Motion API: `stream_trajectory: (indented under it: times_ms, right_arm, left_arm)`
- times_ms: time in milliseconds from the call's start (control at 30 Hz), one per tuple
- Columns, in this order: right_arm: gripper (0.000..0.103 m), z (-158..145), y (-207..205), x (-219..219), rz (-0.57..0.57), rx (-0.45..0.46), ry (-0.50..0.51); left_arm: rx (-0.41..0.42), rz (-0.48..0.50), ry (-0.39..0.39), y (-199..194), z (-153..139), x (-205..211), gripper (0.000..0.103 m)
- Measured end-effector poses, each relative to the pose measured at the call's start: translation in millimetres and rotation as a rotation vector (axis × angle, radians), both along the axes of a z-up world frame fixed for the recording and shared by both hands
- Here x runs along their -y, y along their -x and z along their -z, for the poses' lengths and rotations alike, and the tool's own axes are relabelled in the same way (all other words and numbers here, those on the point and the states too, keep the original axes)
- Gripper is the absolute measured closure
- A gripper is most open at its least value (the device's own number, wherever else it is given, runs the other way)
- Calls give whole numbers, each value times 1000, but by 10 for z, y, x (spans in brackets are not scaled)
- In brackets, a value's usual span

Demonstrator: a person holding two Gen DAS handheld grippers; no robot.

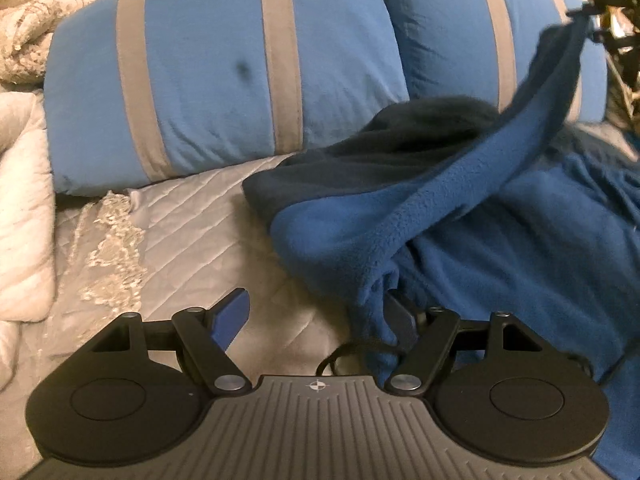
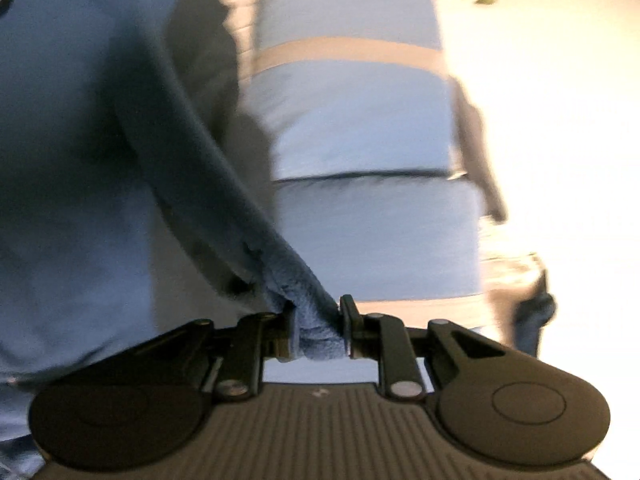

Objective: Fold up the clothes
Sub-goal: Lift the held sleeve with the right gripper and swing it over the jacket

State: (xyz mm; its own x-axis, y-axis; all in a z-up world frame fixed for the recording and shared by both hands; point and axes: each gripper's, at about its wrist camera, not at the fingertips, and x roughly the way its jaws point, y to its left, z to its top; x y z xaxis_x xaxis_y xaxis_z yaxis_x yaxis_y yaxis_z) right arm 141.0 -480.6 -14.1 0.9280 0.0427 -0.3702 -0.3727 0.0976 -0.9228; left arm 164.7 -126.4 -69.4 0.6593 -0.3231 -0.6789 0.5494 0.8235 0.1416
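Your left gripper (image 1: pixel 316 320) sits low over the quilted bedspread (image 1: pixel 180 216), jaws wide, blue fleece (image 1: pixel 400 208) draped over its right finger at 2 o'clock. Your right gripper (image 2: pixel 318 332), raised, pinches a bunched fleece edge (image 2: pixel 316 336); striped pillows (image 1: pixel 208 76) at 12.

Garment (image 1: pixel 420 216) on bed (image 1: pixel 192 208), before pillows (image 1: pixel 208 80).

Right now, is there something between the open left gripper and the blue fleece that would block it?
Nothing visible blocks it. The left gripper is open, and the blue fleece already drapes over its right finger. Only bare quilt lies under the gap. The right gripper holds another edge.
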Motion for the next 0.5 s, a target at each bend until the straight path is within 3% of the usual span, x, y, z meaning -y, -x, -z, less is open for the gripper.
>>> stream_trajectory:
  times_ms: [133,300,500]
  right_arm:
    - [83,-354,-34,-114,-3,54,-15]
    - [83,-701,-29,-230,1,103,-26]
    - [83,-969,-27,-247,2,88,-34]
  left_arm:
    - [19,25,63,-92,-31,33,29]
    - [64,-21,40,-204,-42,81,29]
    - [83,-53,114,-270,-120,-40,27]
